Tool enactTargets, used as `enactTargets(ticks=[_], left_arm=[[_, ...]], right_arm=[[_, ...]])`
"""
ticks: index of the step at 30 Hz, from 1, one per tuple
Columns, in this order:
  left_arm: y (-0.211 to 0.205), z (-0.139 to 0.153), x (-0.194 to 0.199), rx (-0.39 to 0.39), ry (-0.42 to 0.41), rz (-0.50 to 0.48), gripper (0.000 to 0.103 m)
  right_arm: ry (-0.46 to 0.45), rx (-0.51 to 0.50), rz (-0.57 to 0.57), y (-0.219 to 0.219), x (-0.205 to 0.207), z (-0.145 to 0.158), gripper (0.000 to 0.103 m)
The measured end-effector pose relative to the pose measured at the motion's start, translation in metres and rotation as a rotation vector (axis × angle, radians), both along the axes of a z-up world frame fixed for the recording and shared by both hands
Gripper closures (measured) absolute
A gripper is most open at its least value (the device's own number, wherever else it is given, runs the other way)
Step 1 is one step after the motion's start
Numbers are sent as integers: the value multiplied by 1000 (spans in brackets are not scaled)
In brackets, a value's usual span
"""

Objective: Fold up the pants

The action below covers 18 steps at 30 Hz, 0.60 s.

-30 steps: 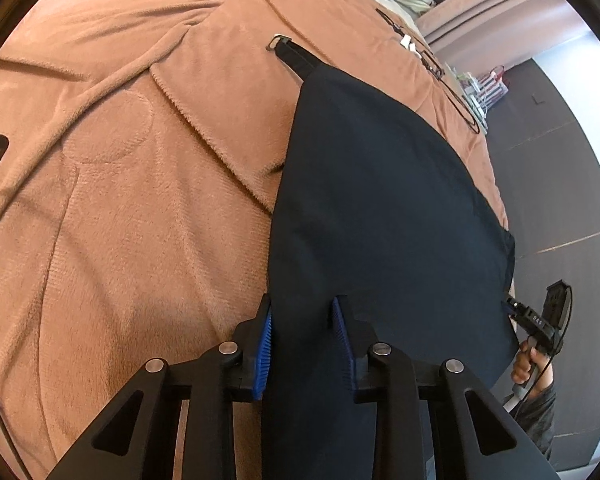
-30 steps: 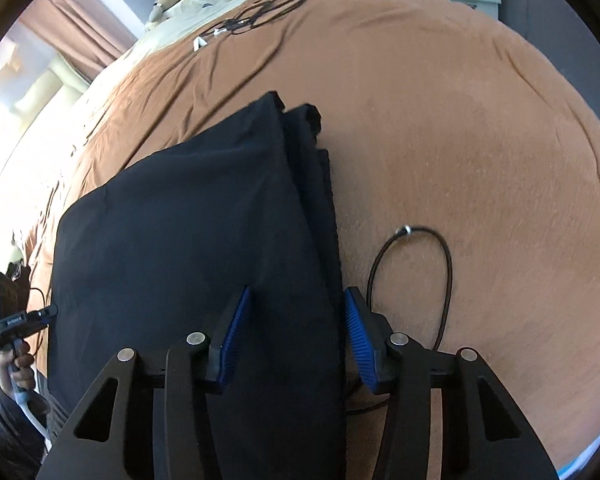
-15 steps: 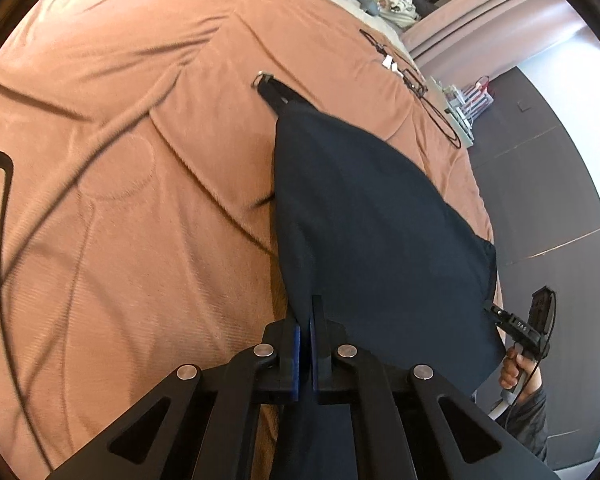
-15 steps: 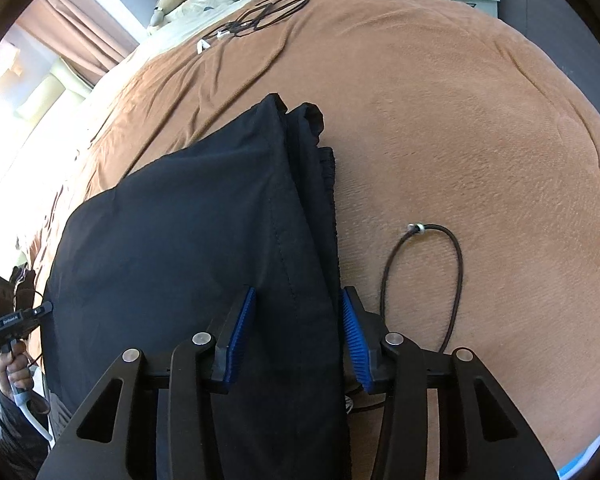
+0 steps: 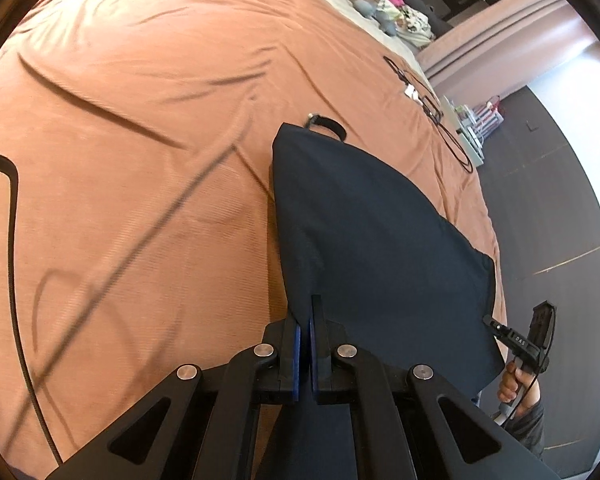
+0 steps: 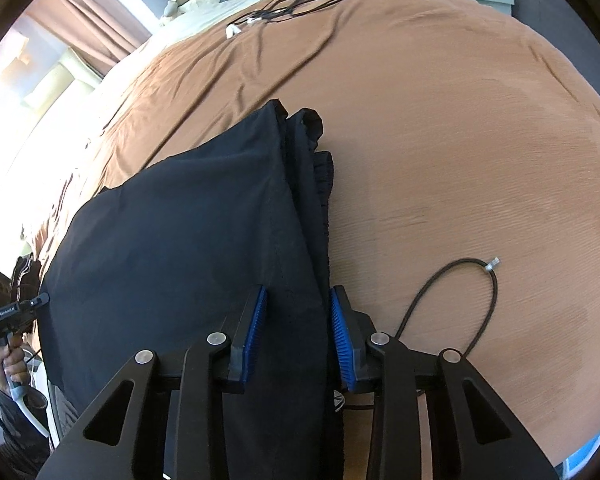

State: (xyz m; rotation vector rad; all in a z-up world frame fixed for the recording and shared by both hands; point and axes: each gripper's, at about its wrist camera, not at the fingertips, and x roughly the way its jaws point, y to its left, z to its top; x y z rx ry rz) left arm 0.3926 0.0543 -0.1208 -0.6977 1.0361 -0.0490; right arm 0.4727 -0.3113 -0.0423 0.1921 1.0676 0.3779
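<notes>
Dark navy pants (image 5: 372, 240) lie folded on a brown bedspread (image 5: 140, 120). My left gripper (image 5: 305, 320) is shut on the near left edge of the pants and holds it raised. In the right wrist view the pants (image 6: 188, 224) spread to the left, with layered edges along their right side. My right gripper (image 6: 298, 300) has its blue pads on either side of the pants' thick right edge, with a gap still showing. Each gripper shows in the other's view at the pants' far corner (image 5: 520, 344) (image 6: 8, 316).
A black cable loop (image 6: 460, 300) lies on the bedspread (image 6: 460, 140) right of my right gripper. Another black cable (image 5: 12, 240) runs along the left. More cables (image 6: 300, 0) and soft toys (image 5: 368, 0) lie near the bed's head. Dark floor (image 5: 548, 200) borders the bed.
My left gripper closed on the pants' edge and lifted it, pulling the cloth nearer. My right gripper's fingers narrowed around the pants' right edge.
</notes>
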Motion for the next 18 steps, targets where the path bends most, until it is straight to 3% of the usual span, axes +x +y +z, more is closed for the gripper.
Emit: enactTargets(ticks=[18], left_arm=[[119,7,-45,-1,-7,101,100]], right_arm=[[28,4,44,114,5,-20,73]])
